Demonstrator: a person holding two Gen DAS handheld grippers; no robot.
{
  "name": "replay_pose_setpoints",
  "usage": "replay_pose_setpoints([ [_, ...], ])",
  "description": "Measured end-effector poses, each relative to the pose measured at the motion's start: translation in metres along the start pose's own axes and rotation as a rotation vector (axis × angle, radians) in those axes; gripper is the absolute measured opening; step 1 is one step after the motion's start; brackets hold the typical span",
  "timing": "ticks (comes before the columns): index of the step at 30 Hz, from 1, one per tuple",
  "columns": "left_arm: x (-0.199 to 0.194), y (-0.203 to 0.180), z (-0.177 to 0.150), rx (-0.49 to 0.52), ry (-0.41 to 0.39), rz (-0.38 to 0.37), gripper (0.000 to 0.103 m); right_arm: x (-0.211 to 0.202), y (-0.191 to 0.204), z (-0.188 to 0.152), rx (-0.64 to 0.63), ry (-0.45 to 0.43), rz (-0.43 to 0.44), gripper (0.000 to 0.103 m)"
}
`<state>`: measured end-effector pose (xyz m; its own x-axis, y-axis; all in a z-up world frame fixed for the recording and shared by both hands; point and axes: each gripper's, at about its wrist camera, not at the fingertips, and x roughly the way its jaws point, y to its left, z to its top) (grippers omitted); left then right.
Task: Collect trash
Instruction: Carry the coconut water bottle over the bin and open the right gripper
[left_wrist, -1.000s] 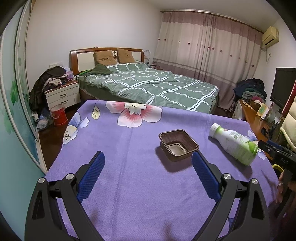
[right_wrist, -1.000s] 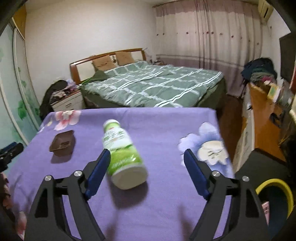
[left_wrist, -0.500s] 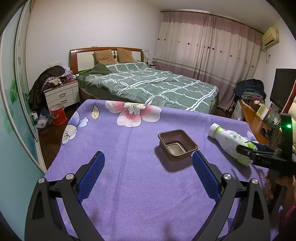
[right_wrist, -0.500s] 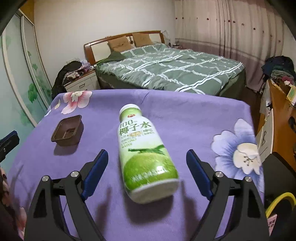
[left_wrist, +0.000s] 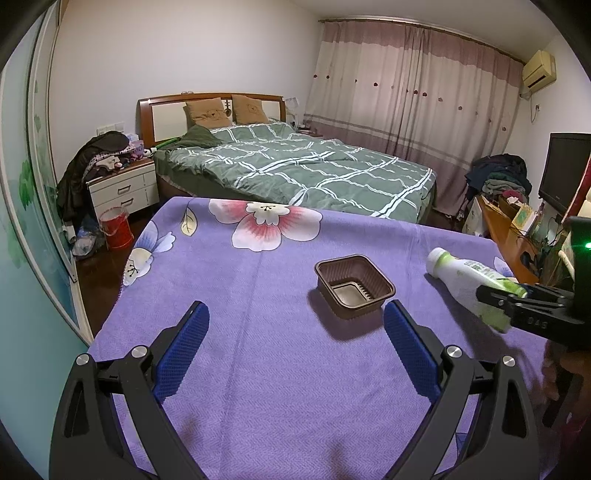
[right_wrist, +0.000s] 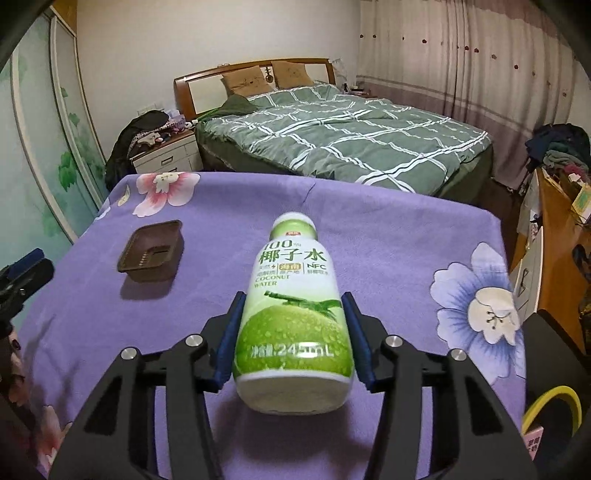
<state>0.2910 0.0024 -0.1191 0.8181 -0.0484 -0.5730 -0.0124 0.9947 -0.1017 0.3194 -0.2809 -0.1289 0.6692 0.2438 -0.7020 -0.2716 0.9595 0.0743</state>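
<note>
A white and green coconut water bottle (right_wrist: 293, 317) lies on its side on the purple flowered tablecloth (right_wrist: 388, 236). My right gripper (right_wrist: 293, 310) is shut on the bottle's lower body, its blue pads against both sides. The bottle (left_wrist: 465, 280) and the right gripper also show at the right of the left wrist view. A brown plastic tray (left_wrist: 352, 286) sits upright on the cloth just beyond my left gripper (left_wrist: 295, 321), which is open and empty. The tray also shows in the right wrist view (right_wrist: 151, 251).
A bed with a green checked quilt (left_wrist: 314, 173) stands beyond the table. A white nightstand (left_wrist: 122, 188) and a red bucket (left_wrist: 116, 229) are at the left. A yellow-rimmed bin (right_wrist: 554, 410) sits low at the right. A wooden desk (left_wrist: 506, 232) is at the right.
My right gripper moved forward around the bottle and closed on it. The left gripper and the tray have stayed put.
</note>
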Motion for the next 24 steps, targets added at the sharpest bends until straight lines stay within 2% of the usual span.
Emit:
replay_pose_setpoints([
  [6, -0.001, -0.001, -0.001, 0.002, -0.001, -0.001, 0.094, -0.034, 0.003, -0.008, 0.011, -0.003, 0.018, 0.049],
  [11, -0.003, -0.002, 0.0, 0.007, -0.007, -0.008, 0.094, -0.079, -0.005, -0.029, 0.066, -0.063, 0.024, 0.049],
  [19, -0.004, -0.01, -0.001, 0.032, -0.007, -0.02, 0.094, -0.14, -0.044, -0.061, 0.208, -0.152, -0.034, 0.049],
  [24, -0.006, -0.011, -0.001, 0.04, -0.013, -0.023, 0.094, -0.167, -0.066, -0.069, 0.255, -0.188, -0.077, 0.049],
])
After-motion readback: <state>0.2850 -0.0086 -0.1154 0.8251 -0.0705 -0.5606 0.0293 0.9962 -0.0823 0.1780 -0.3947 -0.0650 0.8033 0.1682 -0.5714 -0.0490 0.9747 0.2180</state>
